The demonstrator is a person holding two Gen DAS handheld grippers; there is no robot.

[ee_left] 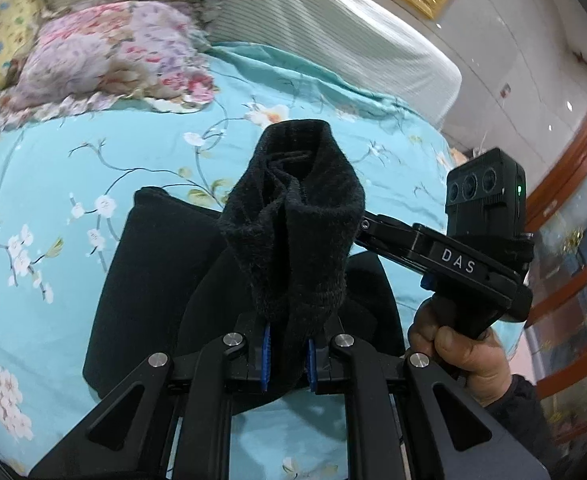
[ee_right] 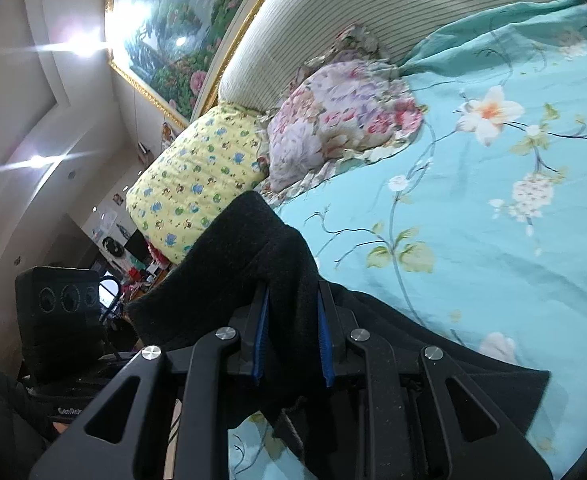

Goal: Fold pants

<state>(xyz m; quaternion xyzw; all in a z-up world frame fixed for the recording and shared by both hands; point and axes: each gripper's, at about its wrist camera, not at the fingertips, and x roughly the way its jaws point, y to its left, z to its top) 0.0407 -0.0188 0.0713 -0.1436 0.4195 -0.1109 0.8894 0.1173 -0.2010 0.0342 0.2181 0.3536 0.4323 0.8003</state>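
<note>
The black fleece pants (ee_left: 141,280) lie partly on the turquoise flowered bed sheet (ee_left: 53,168). My left gripper (ee_left: 287,354) is shut on a bunched edge of the pants (ee_left: 293,216), which stands up over the fingers. My right gripper (ee_right: 291,344) is shut on another part of the pants (ee_right: 249,256), lifted above the bed; the rest trails down to the sheet (ee_right: 473,392). The right gripper's body and the hand holding it show in the left wrist view (ee_left: 473,264), close on the right.
A floral pillow (ee_left: 105,52) and a yellow patterned pillow (ee_right: 197,184) lie at the head of the bed by the striped headboard (ee_left: 333,28). A gold-framed painting (ee_right: 181,20) hangs on the wall. Wooden furniture (ee_left: 573,240) stands beside the bed.
</note>
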